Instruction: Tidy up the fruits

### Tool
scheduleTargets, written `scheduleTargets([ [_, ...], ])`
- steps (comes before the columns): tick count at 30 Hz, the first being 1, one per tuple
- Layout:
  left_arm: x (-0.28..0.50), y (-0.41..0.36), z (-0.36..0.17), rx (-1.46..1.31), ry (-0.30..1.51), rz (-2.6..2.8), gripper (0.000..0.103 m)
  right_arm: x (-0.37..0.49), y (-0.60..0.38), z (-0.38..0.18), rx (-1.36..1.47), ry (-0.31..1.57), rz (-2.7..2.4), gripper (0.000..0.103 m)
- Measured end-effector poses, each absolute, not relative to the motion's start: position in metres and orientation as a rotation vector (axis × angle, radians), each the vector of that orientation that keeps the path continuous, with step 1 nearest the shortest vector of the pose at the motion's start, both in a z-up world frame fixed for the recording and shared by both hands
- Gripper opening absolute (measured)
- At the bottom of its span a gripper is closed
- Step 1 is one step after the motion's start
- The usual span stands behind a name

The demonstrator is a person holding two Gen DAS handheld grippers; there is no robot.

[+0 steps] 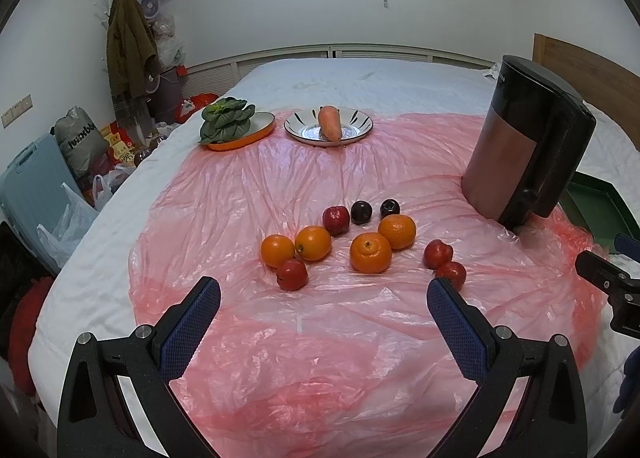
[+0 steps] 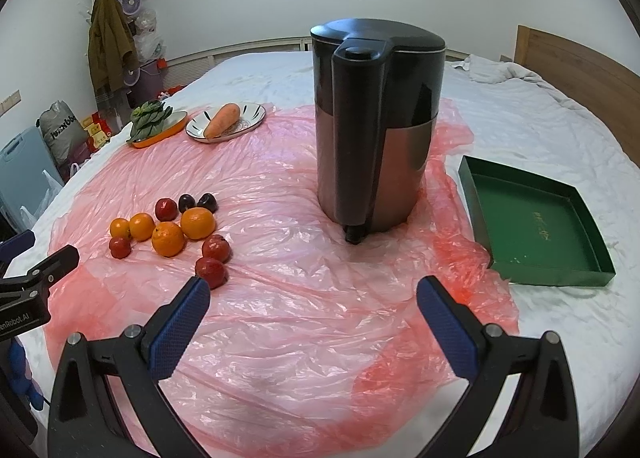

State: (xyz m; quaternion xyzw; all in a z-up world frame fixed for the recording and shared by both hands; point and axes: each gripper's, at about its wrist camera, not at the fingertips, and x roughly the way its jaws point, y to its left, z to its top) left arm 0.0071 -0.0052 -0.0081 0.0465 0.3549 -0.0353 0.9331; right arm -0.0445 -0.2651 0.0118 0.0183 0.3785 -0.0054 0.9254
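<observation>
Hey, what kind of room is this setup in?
Most likely a bedroom: the fruit lies on a pink plastic sheet spread over a bed with a wooden headboard, and a coat rack stands nearby.

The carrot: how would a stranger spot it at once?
Start at the pink plastic sheet on the bed and look to its far edge. Two dishes sit there; the carrot lies on the white striped plate, while the orange dish beside it holds leafy greens.
</observation>
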Motion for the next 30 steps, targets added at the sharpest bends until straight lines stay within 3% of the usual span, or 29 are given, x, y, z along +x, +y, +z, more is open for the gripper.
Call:
scheduleTargets([
  [30,0.0064,-0.0086,-0.0052,0.076,0.748,-0.131,0.102,-0.0444,-0.2604,0.0126,0.044,0.77,0.045,0.103],
])
